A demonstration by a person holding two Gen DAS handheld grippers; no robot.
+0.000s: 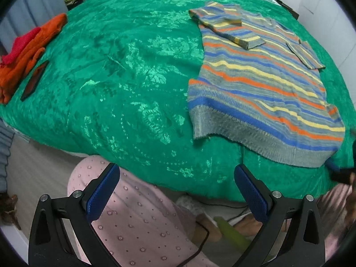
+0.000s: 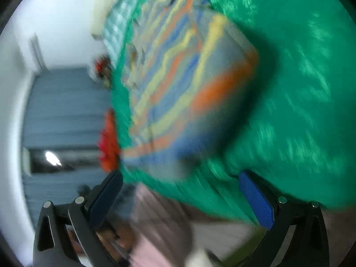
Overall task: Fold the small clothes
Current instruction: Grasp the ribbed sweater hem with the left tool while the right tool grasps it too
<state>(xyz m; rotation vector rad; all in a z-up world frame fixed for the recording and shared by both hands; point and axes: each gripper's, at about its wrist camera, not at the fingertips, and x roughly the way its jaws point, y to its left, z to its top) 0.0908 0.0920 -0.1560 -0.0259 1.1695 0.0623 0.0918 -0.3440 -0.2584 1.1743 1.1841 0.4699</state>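
- striped knit sweater (image 1: 262,84) lies flat on the green bedspread (image 1: 122,77), toward the right side of the bed, hem toward the near edge, neck away
- both sleeves already folded in across the chest: left sleeve (image 1: 231,31) crosses the upper body, right sleeve (image 1: 304,55) lies along the far side
- near hem corner (image 1: 200,129) lifts a bit off the cover, slight curl
- left tongs (image 1: 176,191) spread wide, nothing between the blue pads (image 1: 102,191), hanging below the bed edge over a pink dotted garment the person wears (image 1: 138,222)
- right tongs (image 2: 180,198) also spread apart and empty; that view is heavily motion-blurred, sweater (image 2: 178,84) visible ahead as a striped smear, bed edge close
- handling guess: soft, light, floppy knit, no stiffness, will sag and drape when lifted; ribbed hem looks thicker, better bite there
- knit on shiny bedspread likely slides easily, so dragging could undo the tucked sleeves
- grab points, my call: the two hem corners, one per tongs, pinch through both layers, lift low and carry toward the neck for the half fold
- risk: pinching only the top layer, or catching the bedspread with it
- orange and red clothes (image 1: 24,53) piled at the left edge of the bed, well apart from the sweater; a dark flat item (image 1: 34,81) beside them, cannot tell what it is
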